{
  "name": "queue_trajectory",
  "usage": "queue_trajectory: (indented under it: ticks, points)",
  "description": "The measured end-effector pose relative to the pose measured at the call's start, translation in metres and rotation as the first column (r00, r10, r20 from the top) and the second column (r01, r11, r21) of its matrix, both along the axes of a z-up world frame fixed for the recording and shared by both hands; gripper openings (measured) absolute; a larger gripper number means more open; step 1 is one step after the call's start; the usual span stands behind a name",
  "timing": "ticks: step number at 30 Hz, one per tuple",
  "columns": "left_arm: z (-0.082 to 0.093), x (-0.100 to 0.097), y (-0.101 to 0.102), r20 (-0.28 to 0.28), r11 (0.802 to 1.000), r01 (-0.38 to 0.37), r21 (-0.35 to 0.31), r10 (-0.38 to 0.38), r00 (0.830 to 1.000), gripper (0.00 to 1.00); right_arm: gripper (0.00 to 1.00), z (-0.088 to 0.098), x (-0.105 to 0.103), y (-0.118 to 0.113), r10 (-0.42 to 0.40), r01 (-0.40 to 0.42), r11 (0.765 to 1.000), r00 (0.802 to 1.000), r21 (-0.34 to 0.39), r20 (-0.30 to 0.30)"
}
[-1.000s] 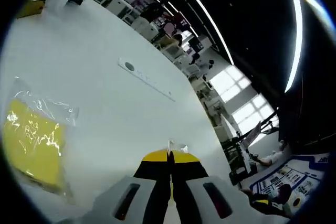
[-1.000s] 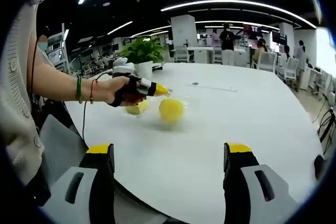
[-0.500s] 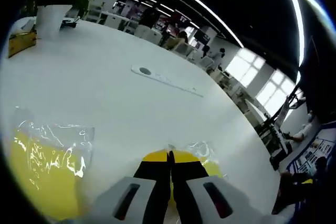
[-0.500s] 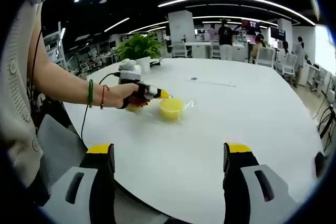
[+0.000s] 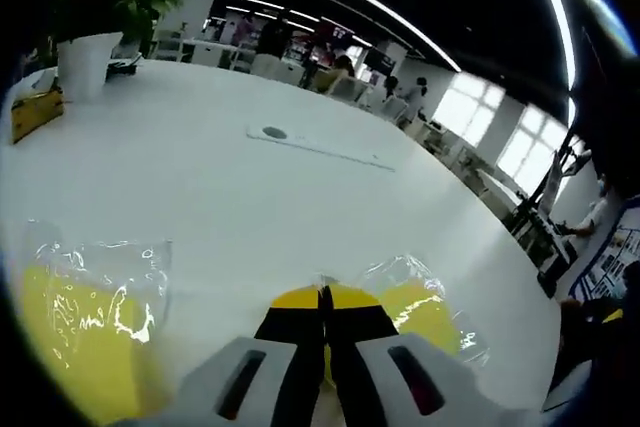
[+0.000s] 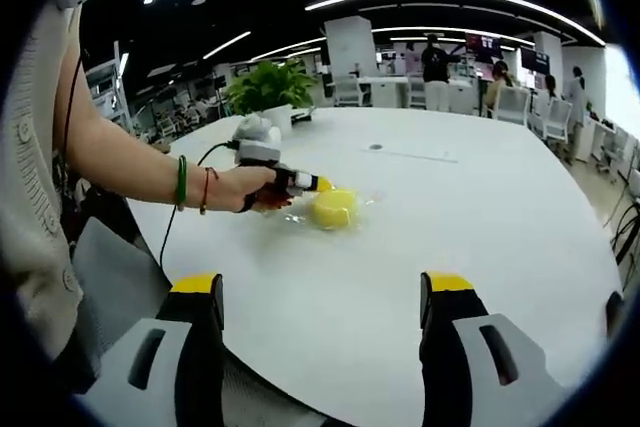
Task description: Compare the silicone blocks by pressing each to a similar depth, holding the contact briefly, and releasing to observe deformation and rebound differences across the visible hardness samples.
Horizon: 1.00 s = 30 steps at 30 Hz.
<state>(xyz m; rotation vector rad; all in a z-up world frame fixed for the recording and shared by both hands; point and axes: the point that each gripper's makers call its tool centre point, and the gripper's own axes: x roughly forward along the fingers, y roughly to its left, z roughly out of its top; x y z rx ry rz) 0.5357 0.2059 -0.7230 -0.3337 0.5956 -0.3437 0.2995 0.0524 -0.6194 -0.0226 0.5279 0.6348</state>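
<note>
White and smooth, the large rounded table (image 6: 480,227) spreads under dark ceilings crossed by long strip lights, with chairs, desks and a few people far behind. In the right gripper view, from left to right: a person's sleeve and bare forearm with bracelets, the hand (image 6: 240,189) gripping the left gripper (image 6: 322,185), whose yellow-tipped jaws are pressed together at the near edge of a glossy yellow silicone block (image 6: 334,208) wrapped in crinkled clear film; a leafy potted plant (image 6: 270,92) stands further back. The right gripper (image 6: 326,297) hangs low at the table's near edge, its yellow-capped jaws spread wide with nothing between them. In the left gripper view, a second yellow block in wrinkled plastic (image 5: 75,332) lies at lower left, apart from the jaws; the closed jaw tips meet at centre, and the rounded wrapped block (image 5: 425,312) lies just right of them. A thin flat strip (image 5: 320,147) lies mid-table.
</note>
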Motion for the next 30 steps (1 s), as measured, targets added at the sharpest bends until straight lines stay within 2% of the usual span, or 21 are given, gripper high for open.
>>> queue_trajectory:
  ticks: [3,5,6,7,8,9,10,12,14,21,26,28,30]
  points:
    - [0.004,-0.001,0.001,-0.004,1.0,0.002,-0.028,-0.002,1.0,0.0,0.75,0.002,0.0,0.005,0.01,-0.01,1.0,1.0,0.004,0.01]
    - [0.003,-0.002,0.006,0.027,0.996,0.04,0.074,-0.042,0.999,0.01,0.74,0.002,-0.001,0.007,0.016,-0.016,1.0,1.0,0.002,0.011]
    - [0.007,-0.002,0.007,0.074,0.986,0.071,0.149,-0.082,0.994,0.03,0.74,0.002,-0.001,0.007,0.02,-0.02,1.0,1.0,-0.004,0.011]
    - [0.009,-0.003,0.006,0.095,0.976,0.099,0.194,-0.119,0.988,0.05,0.73,0.001,-0.001,0.007,0.02,-0.02,1.0,1.0,-0.01,0.01]
    - [0.012,-0.004,0.01,0.116,0.953,0.12,0.279,-0.158,0.981,0.07,0.72,-0.001,-0.001,0.006,0.021,-0.021,1.0,1.0,-0.021,0.004]
    - [0.01,-0.007,0.013,0.096,0.934,0.138,0.329,-0.179,0.979,0.08,0.71,-0.003,-0.002,0.005,0.025,-0.025,0.999,1.0,-0.032,0.0]
    - [0.009,-0.007,0.015,0.083,0.925,0.147,0.351,-0.187,0.979,0.09,0.71,-0.004,-0.003,0.005,0.029,-0.029,0.999,1.0,-0.038,-0.002]
    - [0.017,-0.007,0.017,0.114,0.919,0.15,0.364,-0.204,0.972,0.11,0.71,-0.002,-0.003,0.006,0.034,-0.033,0.999,0.999,-0.038,0.004]
    - [0.023,-0.009,0.023,0.127,0.9,0.15,0.409,-0.219,0.967,0.12,0.7,0.002,-0.002,0.009,0.039,-0.038,0.999,0.999,-0.032,0.015]
    - [0.06,-0.025,0.033,0.183,0.877,0.146,0.457,-0.254,0.95,0.22,0.71,0.016,-0.001,0.02,0.061,-0.06,0.998,0.996,-0.011,0.059]
    - [0.092,-0.051,0.047,0.232,0.871,0.123,0.476,-0.259,0.937,0.25,0.71,0.027,0.001,0.028,0.082,-0.083,0.996,0.992,0.006,0.095]
    - [0.103,-0.064,0.052,0.246,0.88,0.125,0.459,-0.261,0.934,0.27,0.71,0.03,0.001,0.032,0.09,-0.093,0.996,0.991,0.017,0.102]
    - [0.118,-0.074,0.053,0.287,0.913,0.109,0.394,-0.235,0.929,0.28,0.71,0.033,0.002,0.036,0.097,-0.101,0.994,0.989,0.028,0.115]
